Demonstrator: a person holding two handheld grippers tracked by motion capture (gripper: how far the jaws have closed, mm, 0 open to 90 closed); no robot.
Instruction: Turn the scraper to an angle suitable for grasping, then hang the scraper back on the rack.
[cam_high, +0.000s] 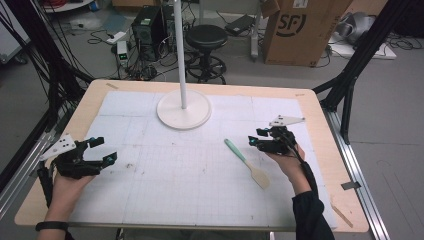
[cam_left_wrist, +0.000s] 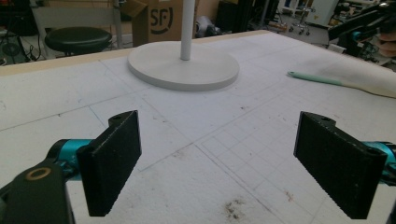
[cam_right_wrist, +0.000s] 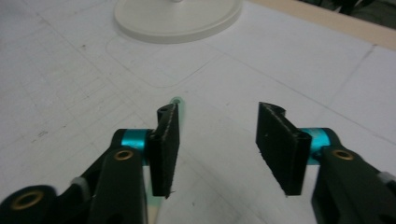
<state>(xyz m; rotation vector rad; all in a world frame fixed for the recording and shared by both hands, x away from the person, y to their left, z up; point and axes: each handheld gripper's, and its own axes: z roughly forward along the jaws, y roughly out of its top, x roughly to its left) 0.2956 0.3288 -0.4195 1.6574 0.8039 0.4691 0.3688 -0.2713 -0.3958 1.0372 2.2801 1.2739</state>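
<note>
White gridded mat (cam_high: 165, 175) on a wooden table (cam_high: 320, 107); no containers are present.

The spatula (cam_high: 246, 162) lies flat right of centre, just beside our right gripper (cam_high: 260, 140), whose jaws stand apart and empty. We hold the left gripper (cam_high: 100, 151) wide apart, also empty, well away. Risk, as we judge it: a shallow approach could push the thin handle aside. The lamp base (cam_high: 183, 111) sits beyond.

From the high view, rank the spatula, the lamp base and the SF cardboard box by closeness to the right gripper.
1. The green-handled wooden spatula, just left of the right gripper on the mat.
2. The round white lamp base, farther left and toward the table's far edge.
3. The brown SF cardboard box, on the floor beyond the table.
</note>
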